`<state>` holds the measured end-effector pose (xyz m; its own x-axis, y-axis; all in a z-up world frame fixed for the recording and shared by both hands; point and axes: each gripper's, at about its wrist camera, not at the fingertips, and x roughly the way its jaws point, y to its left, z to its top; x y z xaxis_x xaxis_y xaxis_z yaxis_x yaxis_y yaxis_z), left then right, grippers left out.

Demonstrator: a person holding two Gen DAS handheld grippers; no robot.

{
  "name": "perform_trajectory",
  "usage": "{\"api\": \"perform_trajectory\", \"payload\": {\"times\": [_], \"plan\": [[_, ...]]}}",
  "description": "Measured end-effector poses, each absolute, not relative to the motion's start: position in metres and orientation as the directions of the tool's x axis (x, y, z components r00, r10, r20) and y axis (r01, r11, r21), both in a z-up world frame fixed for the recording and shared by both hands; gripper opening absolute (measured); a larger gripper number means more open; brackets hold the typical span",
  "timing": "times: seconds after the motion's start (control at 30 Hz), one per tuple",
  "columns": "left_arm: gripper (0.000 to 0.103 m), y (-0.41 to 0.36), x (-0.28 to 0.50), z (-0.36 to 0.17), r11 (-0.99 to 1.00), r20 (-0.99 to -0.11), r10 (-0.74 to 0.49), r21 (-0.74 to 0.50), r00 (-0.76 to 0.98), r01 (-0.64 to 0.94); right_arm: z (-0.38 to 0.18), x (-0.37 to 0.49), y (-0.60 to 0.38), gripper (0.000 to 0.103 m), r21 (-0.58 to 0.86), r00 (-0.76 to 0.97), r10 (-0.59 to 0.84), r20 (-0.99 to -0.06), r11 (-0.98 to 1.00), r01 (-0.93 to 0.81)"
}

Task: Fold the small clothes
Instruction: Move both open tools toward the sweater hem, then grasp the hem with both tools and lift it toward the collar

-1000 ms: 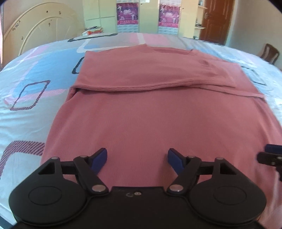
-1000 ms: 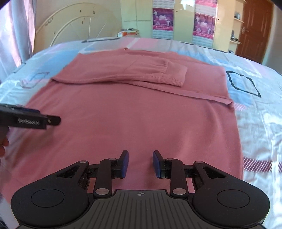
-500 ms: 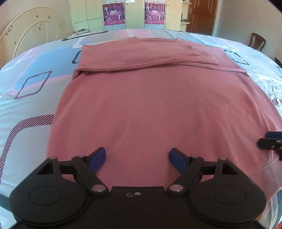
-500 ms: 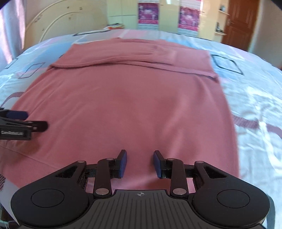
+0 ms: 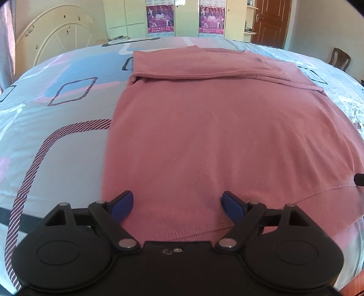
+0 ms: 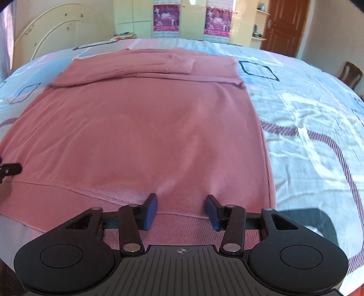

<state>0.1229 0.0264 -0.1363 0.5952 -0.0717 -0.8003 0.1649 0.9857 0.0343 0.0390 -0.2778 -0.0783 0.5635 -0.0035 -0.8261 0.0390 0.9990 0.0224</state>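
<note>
Sweater (image 5: pixel 216 136) lies flat on the bed (image 5: pixel 68 118), sleeves folded across; my left tongs (image 5: pixel 177 205) and right tongs (image 6: pixel 180 211), now back at its near hem, are opening, empty, ready to grab.

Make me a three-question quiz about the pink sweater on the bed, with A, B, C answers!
1. Where do the sweater's sleeves lie?
A. Folded across its far end
B. Spread out to both sides
C. Hanging off the near edge of the bed

2. How many posters hang on the cupboards behind the bed?
A. One
B. Two
C. Four

3. What is between the right gripper's fingers?
A. A pinched sleeve
B. A sock
C. Nothing gripped

Answers:
1. A: the sleeves cross the far end of the pink sweater.
2. B: one poster and a second poster show.
3. C: the right gripper hovers over the ribbed hem, jaws opening, pads apart.
</note>
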Motion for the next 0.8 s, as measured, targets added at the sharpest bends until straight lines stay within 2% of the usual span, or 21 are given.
{"api": "perform_trajectory", "payload": {"times": [0.13,0.3,0.5,0.57,0.63,0.8], "plan": [[0.085,0.027,0.121,-0.135,0.988,-0.802,-0.066,0.029,0.594,0.150,-0.083,0.039,-0.286,0.057,0.071,0.568,0.008,-0.823,0.993,0.090],[0.088,0.029,0.120,-0.135,0.990,-0.804,-0.064,0.024,0.591,0.140,-0.084,0.039,-0.283,0.063,0.051,0.580,-0.012,-0.815,0.994,0.093],[0.093,0.035,0.123,-0.136,0.989,-0.808,-0.092,-0.004,0.582,0.151,-0.088,0.037,-0.288,0.084,0.053,0.591,-0.027,-0.806,0.992,0.118],[0.095,0.038,0.124,-0.137,0.988,-0.810,-0.106,-0.018,0.577,0.156,-0.090,0.039,-0.293,0.098,0.066,0.581,-0.026,-0.814,0.988,0.138],[0.097,0.040,0.124,-0.137,0.986,-0.809,-0.120,-0.028,0.576,0.166,-0.091,0.041,-0.300,0.103,0.101,0.570,-0.007,-0.821,0.982,0.157],[0.098,0.045,0.119,-0.138,0.979,-0.796,-0.154,-0.043,0.586,0.199,-0.088,0.038,-0.299,0.103,0.104,0.581,0.000,-0.814,0.984,0.146]]}}
